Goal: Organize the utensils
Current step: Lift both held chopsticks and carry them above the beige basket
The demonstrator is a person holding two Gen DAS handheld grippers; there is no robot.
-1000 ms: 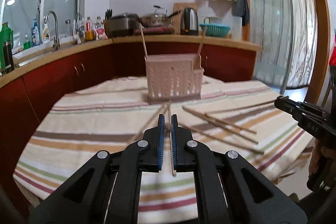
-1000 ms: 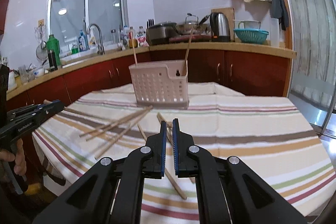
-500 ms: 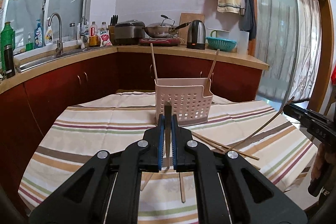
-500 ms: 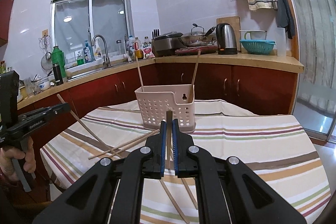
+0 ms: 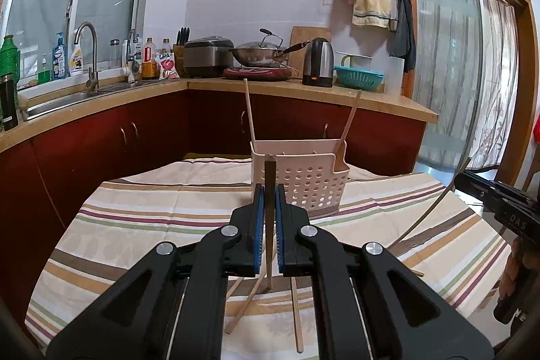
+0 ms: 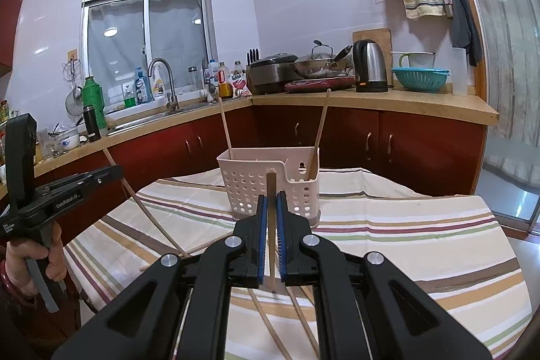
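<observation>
Left tool (image 5: pixel 269 191) pinched a chopstick (image 5: pixel 269 225) upright — right tool (image 6: pixel 271 199) likewise pinched a second chopstick (image 6: pixel 271 225); basket (image 5: pixel 303 184) just ahead of both.

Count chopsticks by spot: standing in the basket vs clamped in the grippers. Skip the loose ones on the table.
Standing in the basket: 2 (left-end chopstick, right-end chopstick)
Clamped in the left gripper: 1 (left-held chopstick)
Clamped in the right gripper: 1 (right-held chopstick)
Total: 4
</observation>
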